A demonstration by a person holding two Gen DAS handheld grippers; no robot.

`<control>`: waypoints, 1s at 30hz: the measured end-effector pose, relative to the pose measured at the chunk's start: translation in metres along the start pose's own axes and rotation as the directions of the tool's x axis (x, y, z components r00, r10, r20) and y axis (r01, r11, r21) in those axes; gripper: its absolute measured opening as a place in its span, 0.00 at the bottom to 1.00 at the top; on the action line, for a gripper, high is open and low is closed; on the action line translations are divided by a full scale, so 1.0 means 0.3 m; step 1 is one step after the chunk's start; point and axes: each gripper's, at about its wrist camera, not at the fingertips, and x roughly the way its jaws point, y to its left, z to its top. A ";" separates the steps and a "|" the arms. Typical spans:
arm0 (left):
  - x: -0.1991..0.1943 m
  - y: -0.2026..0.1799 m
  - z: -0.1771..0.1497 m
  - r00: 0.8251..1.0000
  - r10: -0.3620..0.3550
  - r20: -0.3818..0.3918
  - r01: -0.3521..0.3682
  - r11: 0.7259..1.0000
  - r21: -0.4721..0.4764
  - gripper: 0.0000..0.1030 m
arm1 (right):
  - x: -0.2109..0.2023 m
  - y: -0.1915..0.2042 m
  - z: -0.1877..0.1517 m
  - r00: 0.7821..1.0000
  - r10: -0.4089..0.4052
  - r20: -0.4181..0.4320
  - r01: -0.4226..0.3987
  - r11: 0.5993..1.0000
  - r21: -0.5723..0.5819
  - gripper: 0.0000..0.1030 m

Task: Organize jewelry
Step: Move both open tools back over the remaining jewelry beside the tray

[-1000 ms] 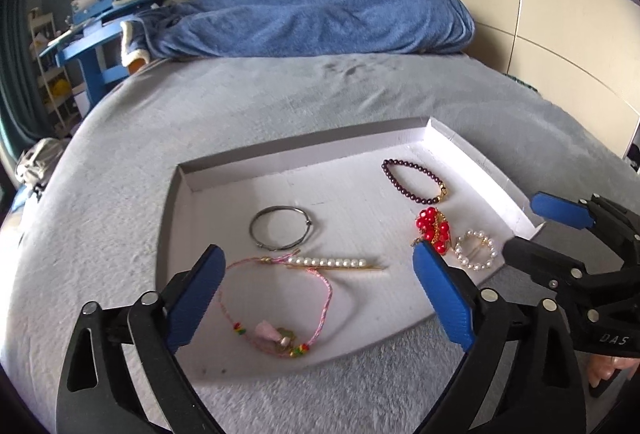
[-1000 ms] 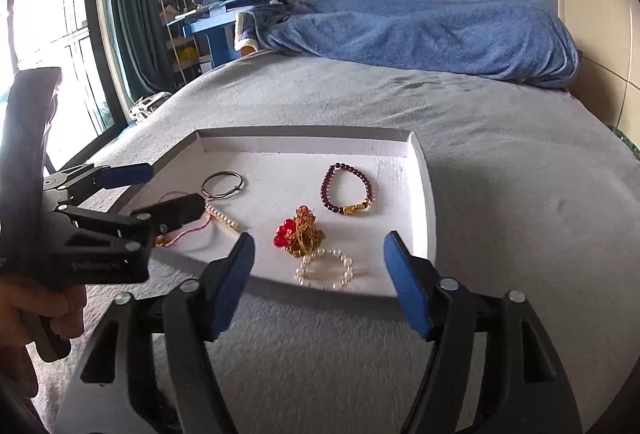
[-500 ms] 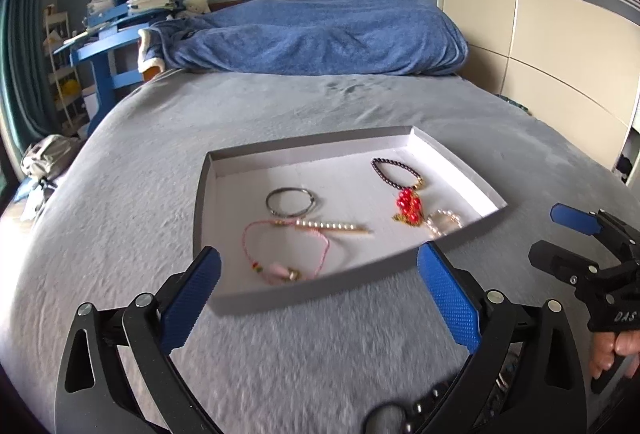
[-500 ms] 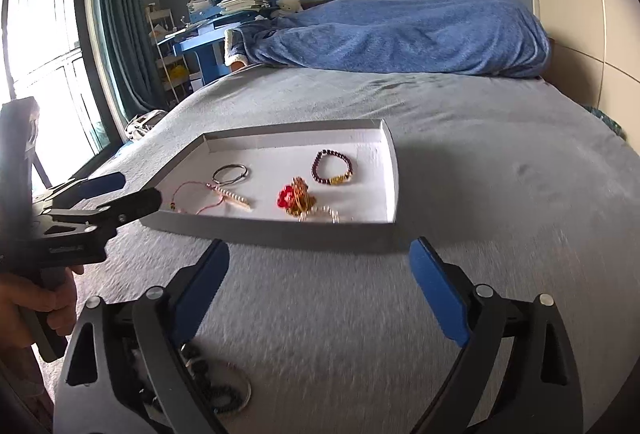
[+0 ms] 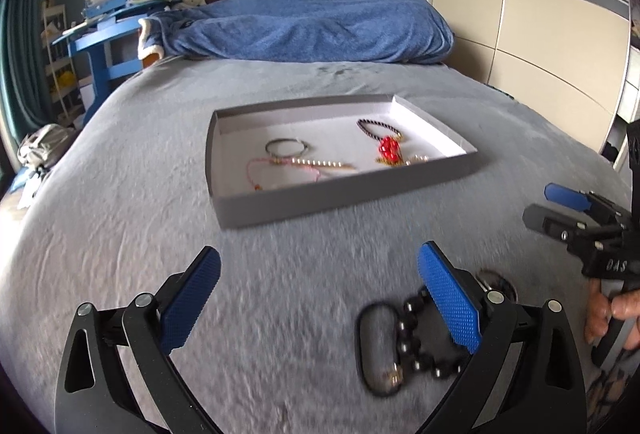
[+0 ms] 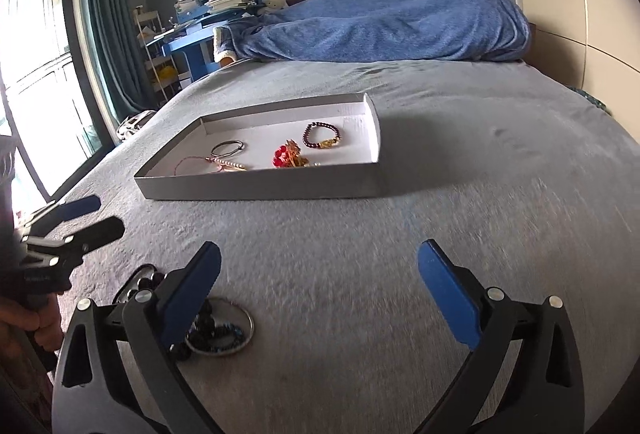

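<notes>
A grey tray with a white floor lies on the grey bed. In it are a metal ring, a pearl pin, a pink cord bracelet, a dark bead bracelet and a red bead piece. Loose on the bed near me lie a black bead bracelet and a thin black loop, also a silver bangle. My left gripper is open, its right finger over the black beads. My right gripper is open and empty.
A blue blanket is heaped at the bed's far end. A blue desk with books stands at the back left, a wardrobe at the right, a window with curtains at the left.
Both grippers have pulled back from the tray toward the near end of the bed. The loose bracelets near me have come into view. The tray's contents have not moved.
</notes>
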 end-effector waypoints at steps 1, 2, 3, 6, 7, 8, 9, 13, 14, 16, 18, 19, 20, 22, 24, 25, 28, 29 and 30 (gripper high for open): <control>-0.005 -0.004 -0.010 1.000 -0.003 -0.001 0.003 1.000 0.000 0.95 | -0.006 -0.001 -0.009 1.000 -0.003 0.001 0.003 1.000 0.004 0.95; -0.012 -0.005 -0.019 1.000 -0.007 -0.001 0.007 1.000 0.000 0.95 | -0.011 -0.003 -0.016 1.000 -0.005 0.002 0.005 1.000 0.007 0.95; -0.016 -0.008 -0.025 1.000 -0.009 0.002 0.009 1.000 0.002 0.95 | -0.015 -0.005 -0.024 1.000 -0.005 0.001 0.005 1.000 0.010 0.95; -0.034 -0.013 -0.041 1.000 -0.011 0.003 0.011 1.000 0.004 0.95 | -0.019 0.001 -0.043 1.000 -0.012 -0.008 0.012 1.000 0.004 0.95; -0.038 -0.015 -0.051 1.000 -0.014 0.001 0.014 1.000 0.005 0.95 | -0.022 0.006 -0.048 1.000 -0.012 -0.008 0.012 1.000 -0.002 0.95; -0.041 -0.015 -0.058 1.000 -0.017 0.000 0.017 1.000 0.005 0.95 | -0.024 0.009 -0.051 1.000 -0.012 -0.009 0.012 1.000 -0.005 0.95; -0.043 -0.016 -0.065 1.000 -0.020 -0.002 0.020 1.000 0.002 0.95 | -0.027 0.014 -0.058 1.000 -0.010 -0.008 0.010 1.000 -0.009 0.95; -0.064 -0.011 -0.089 1.000 -0.027 0.014 0.027 1.000 -0.009 0.95 | -0.038 0.018 -0.069 1.000 -0.010 0.000 0.010 1.000 -0.014 0.95; -0.068 -0.010 -0.091 0.999 -0.031 0.018 0.031 0.999 -0.009 0.95 | -0.039 0.016 -0.070 1.000 -0.010 0.001 0.010 1.000 -0.012 0.95; -0.074 -0.010 -0.097 0.999 -0.035 0.022 0.035 0.999 -0.009 0.95 | -0.045 0.018 -0.075 1.000 -0.006 0.003 0.006 1.000 -0.008 0.95; -0.079 -0.014 -0.101 0.999 -0.034 0.025 0.034 0.999 -0.005 0.95 | -0.052 0.020 -0.081 1.000 -0.006 0.006 0.006 1.000 -0.005 0.95; -0.081 -0.017 -0.102 0.999 -0.034 0.027 0.034 0.999 -0.002 0.95 | -0.057 0.021 -0.087 1.000 -0.002 0.007 0.002 1.000 -0.005 0.95; -0.084 -0.022 -0.103 0.999 -0.032 0.030 0.032 0.999 0.004 0.95 | -0.063 0.024 -0.092 1.000 0.000 0.010 0.000 1.000 -0.006 0.95; -0.089 -0.029 -0.107 0.999 -0.032 0.030 0.031 0.999 0.015 0.95 | -0.071 0.027 -0.097 1.000 0.006 0.012 -0.006 1.000 -0.009 0.95; -0.095 -0.032 -0.112 0.999 -0.036 0.030 0.035 0.999 0.026 0.95 | -0.076 0.032 -0.102 1.000 0.021 0.013 -0.021 1.000 -0.014 0.95; -0.095 -0.035 -0.112 0.999 -0.037 0.029 0.036 0.999 0.029 0.95 | -0.075 0.036 -0.104 0.999 0.031 0.009 -0.031 0.999 -0.020 0.95; -0.096 -0.032 -0.115 0.999 -0.044 0.023 0.043 0.999 0.027 0.95 | -0.067 0.055 -0.108 0.998 0.055 -0.010 -0.055 0.997 -0.045 0.91; -0.096 -0.030 -0.115 0.999 -0.046 0.022 0.045 0.999 0.023 0.95 | -0.063 0.062 -0.106 0.998 0.060 -0.015 -0.061 0.997 -0.051 0.84; -0.096 -0.026 -0.115 0.999 -0.049 0.023 0.049 0.999 0.018 0.95 | -0.054 0.071 -0.108 0.997 0.071 -0.031 -0.073 0.996 -0.061 0.81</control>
